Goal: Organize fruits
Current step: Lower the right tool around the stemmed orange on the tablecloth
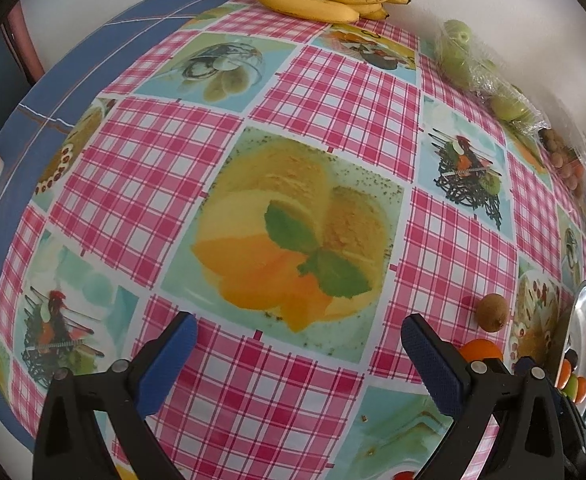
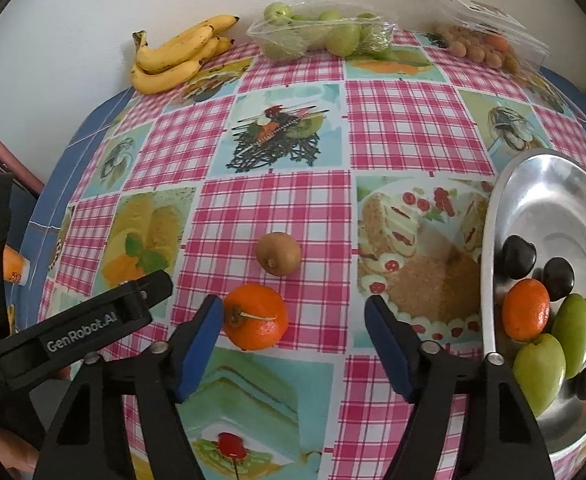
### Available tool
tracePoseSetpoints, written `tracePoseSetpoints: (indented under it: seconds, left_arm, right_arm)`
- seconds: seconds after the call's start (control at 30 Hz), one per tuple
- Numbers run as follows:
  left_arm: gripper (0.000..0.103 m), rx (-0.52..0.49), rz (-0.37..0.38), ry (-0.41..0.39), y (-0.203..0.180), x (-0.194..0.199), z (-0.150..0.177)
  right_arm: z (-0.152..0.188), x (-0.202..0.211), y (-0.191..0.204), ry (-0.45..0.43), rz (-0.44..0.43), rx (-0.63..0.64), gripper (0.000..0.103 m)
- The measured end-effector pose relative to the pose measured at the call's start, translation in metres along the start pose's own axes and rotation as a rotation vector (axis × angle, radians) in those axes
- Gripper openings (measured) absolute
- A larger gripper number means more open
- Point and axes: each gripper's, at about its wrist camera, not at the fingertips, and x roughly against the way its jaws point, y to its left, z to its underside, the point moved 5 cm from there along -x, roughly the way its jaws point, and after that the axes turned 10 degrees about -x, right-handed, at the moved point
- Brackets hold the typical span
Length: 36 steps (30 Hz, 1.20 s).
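Note:
A mandarin point(image 2: 255, 316) lies on the checked tablecloth between the fingers of my right gripper point(image 2: 293, 306). The left pad point(image 2: 207, 328) is right beside it, while the right pad stands well apart, so the gripper is open. A kiwi point(image 2: 278, 253) sits just beyond the mandarin. At the right a metal bowl point(image 2: 489, 240) holds mandarins point(image 2: 527, 308), green fruits point(image 2: 539, 372) and dark plums point(image 2: 519, 258). My left gripper point(image 1: 299, 322) hangs open over bare cloth with nothing between its fingers. The kiwi point(image 1: 491, 313) and the mandarin point(image 1: 481, 350) lie to its right.
Along the far wall lie a bunch of bananas point(image 2: 177, 56), a plastic pack of green apples point(image 2: 321, 34) and a clear box of small brown fruits point(image 2: 481, 46). An orange cup point(image 2: 13, 266) stands at the left table edge. The left gripper's finger point(image 2: 133, 304) reaches in from the left.

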Motion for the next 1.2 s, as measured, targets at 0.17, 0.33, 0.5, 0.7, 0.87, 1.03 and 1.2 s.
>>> tracePoseSetpoints:
  seconds: [0.17, 0.33, 0.5, 0.7, 0.87, 1.03, 1.2]
  left_arm:
    - [0.103, -0.002, 0.005, 0.001, 0.000, 0.001, 0.000]
    - [0.103, -0.008, 0.004, 0.004, 0.000, 0.002, 0.000]
    - [0.103, -0.008, 0.004, 0.005, 0.000, 0.002, 0.001]
    - [0.103, -0.011, 0.010, 0.007, -0.003, 0.002, 0.000]
    - [0.103, -0.008, 0.024, 0.007, -0.004, 0.003, 0.000]
    - [0.103, 0.002, 0.021, 0.005, 0.000, 0.004, 0.000]
    - [0.103, 0.006, 0.023, 0.004, 0.001, 0.003, 0.000]
  right_arm:
    - [0.000, 0.002, 0.008, -0.001, -0.031, 0.023, 0.051]
    - [0.001, 0.003, 0.013, 0.005, -0.060, 0.034, 0.040]
    - [0.002, 0.004, 0.015, 0.011, -0.087, 0.028, 0.032]
    - [0.003, 0.007, 0.014, 0.011, -0.090, 0.031, 0.029]
    - [0.005, 0.008, 0.013, 0.014, -0.086, 0.029, 0.034]
    - [0.004, 0.012, 0.015, 0.003, -0.089, 0.037, 0.043]
    - [0.007, 0.007, 0.019, 0.008, -0.068, 0.067, 0.047]
